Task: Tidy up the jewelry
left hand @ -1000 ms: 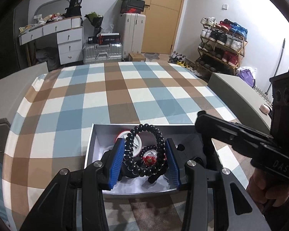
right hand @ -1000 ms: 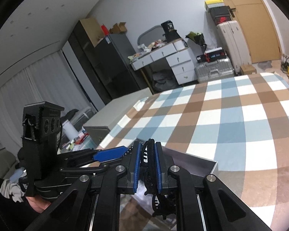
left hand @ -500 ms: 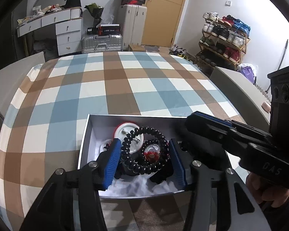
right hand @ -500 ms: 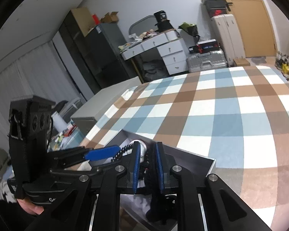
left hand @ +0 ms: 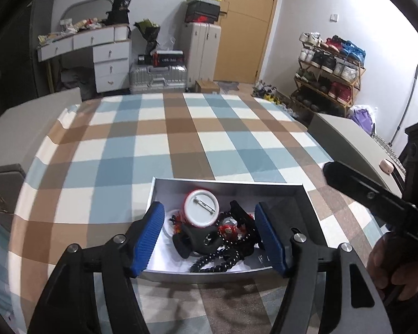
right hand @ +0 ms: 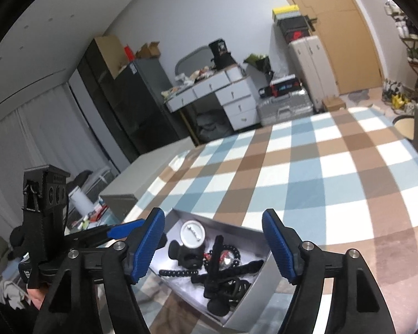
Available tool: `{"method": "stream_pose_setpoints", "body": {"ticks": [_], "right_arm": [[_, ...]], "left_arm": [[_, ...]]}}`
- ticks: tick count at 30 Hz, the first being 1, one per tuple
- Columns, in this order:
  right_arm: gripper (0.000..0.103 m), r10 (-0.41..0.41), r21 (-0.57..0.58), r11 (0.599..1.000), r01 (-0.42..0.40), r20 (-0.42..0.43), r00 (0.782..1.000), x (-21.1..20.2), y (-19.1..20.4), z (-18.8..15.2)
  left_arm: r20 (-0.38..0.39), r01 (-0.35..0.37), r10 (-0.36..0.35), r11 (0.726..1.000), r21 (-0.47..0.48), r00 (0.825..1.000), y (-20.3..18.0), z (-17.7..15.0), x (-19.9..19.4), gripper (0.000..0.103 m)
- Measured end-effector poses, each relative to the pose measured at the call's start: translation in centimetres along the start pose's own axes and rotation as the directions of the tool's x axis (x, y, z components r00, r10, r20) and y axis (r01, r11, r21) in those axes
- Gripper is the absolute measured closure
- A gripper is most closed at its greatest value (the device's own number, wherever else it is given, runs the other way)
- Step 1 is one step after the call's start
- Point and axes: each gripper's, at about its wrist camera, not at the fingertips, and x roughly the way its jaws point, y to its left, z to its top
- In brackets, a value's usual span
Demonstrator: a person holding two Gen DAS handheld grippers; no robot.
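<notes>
right gripper [left hand: 376, 194] body: I read white letters that look like "DAS", seen upside down from my left wrist camera.
box on the suitcase [left hand: 168, 59]: I see print there, too blurred for me to read.

Matt silvery cardboard box [left hand: 225, 185] on woven checked cloth [left hand: 181, 139]

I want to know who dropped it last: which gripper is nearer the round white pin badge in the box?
Left. The left gripper hangs right over the box, pin badge just beyond its opening fingertips; the right gripper, also opening, hangs back beside the box.
</notes>
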Motion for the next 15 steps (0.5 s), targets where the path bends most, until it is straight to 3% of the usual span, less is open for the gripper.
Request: {"method": "stream_pose_setpoints", "body": {"ticks": [3,6,8,9,12,15], "right_arm": [[0.021,-0.019,-0.02,1.0,0.02,0.039,0.999,-1.2,0.6,0.2],[0.015,-0.042,-0.036,0.998,0.046,0.081,0.996,-2.3,1.1,0.3],[0.013,-0.04,-0.036,0.998,0.045,0.116,0.992,-3.2,1.4,0.5],[0.011,-0.042,-0.035,0.998,0.047,0.131,0.991,-3.6,1.5,0.6],[0.006,-0.045,-0.046,0.997,0.055,0.186,0.982,-5.1,2.1,0.9],[0.0,-0.049,-0.081,0.994,0.07,0.242,0.969,-6.2,3.0,1.1]], "left_arm": [[0.043,-0.018,0.018,1.0,-0.005,0.999,0.1,0.1,-0.9,0.04],[0.145,-0.06,0.065,0.997,-0.038,0.987,0.8,0.3,-2.7,0.039],[0.203,-0.077,0.09,0.994,-0.072,0.975,1.5,0.4,-4.0,0.023],[0.231,-0.08,0.099,0.993,-0.091,0.968,1.8,0.4,-4.6,0.021],[0.306,-0.093,0.128,0.988,-0.127,0.943,2.3,0.3,-6.2,0.019],[0.351,-0.149,0.184,0.981,-0.125,0.918,2.1,0.3,-7.0,0.019]]}}
